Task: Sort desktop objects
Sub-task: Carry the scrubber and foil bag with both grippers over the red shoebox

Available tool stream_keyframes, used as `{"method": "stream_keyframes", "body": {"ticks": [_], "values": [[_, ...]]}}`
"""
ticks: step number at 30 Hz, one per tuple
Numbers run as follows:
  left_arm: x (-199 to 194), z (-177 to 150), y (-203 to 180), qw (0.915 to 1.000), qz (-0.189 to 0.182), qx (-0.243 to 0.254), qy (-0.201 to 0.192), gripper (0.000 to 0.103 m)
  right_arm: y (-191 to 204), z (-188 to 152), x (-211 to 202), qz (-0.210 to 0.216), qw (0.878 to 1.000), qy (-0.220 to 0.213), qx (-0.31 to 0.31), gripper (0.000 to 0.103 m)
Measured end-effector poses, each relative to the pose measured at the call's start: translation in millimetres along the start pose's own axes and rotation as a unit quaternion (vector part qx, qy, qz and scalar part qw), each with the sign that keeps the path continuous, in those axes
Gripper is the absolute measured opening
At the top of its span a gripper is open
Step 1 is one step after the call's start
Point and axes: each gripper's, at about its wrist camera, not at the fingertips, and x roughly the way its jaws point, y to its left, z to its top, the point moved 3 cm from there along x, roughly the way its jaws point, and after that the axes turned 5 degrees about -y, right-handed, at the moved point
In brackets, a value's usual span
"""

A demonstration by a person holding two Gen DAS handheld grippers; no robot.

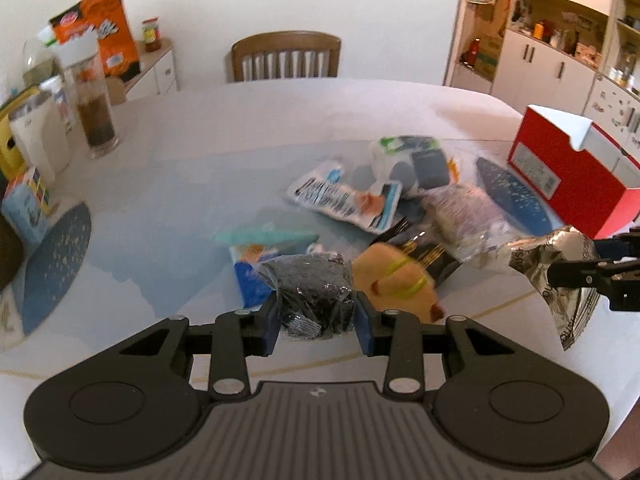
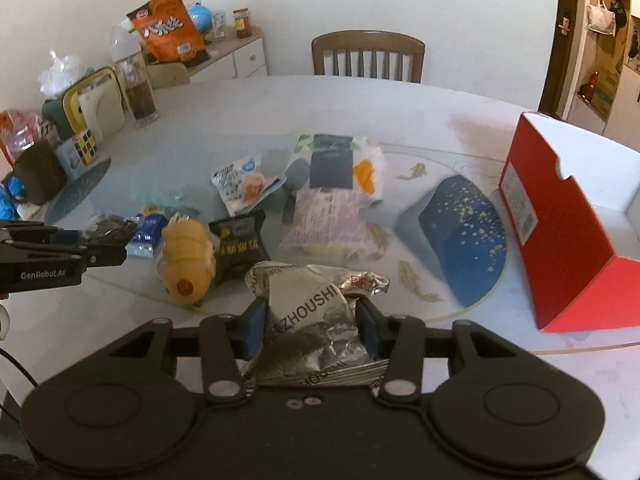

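My left gripper (image 1: 316, 320) is shut on a black crinkly packet (image 1: 312, 288), held just above the white table (image 1: 200, 152). In the right wrist view this gripper (image 2: 108, 248) comes in from the left with the dark packet (image 2: 112, 226) at its tips. My right gripper (image 2: 310, 320) is shut on a crumpled silver foil packet (image 2: 308, 292). The left wrist view shows the same gripper (image 1: 576, 276) and silver packet (image 1: 536, 256) at the right edge. Between the two grippers lies a yellow plush toy (image 2: 186, 256). An open red box (image 2: 560, 240) stands at the right.
Several snack packets (image 2: 320, 168) lie heaped at the table's middle, with a black gold-printed one (image 2: 238, 246) beside the plush. A blue placemat (image 2: 464, 240) lies by the red box. A tall jar (image 2: 138, 88), cartons and a puzzle cube (image 2: 86, 148) crowd the left. A wooden chair (image 2: 368, 56) stands behind.
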Motion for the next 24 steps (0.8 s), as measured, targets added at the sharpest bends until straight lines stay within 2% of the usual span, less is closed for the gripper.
{"method": "stream_keyframes", "body": {"ticks": [6, 12, 24], "values": [[-9.2, 27.3, -15.0, 0.9995, -0.012, 0.022, -0.02, 0.036, -11.9, 17.7, -19.2, -0.003, 1.0, -0.016, 0.014, 0.046], [-13.5, 52.3, -40.0, 0.9978, -0.041, 0.042, -0.032, 0.036, -31.3, 37.0, -37.4, -0.005, 0.999, -0.038, 0.031, 0.046], [0.0, 101.1, -124.7, 0.9892, -0.1, 0.089, -0.059, 0.036, -102.1, 52.4, -58.3, -0.034, 0.995, -0.061, 0.072, 0.046]]}}
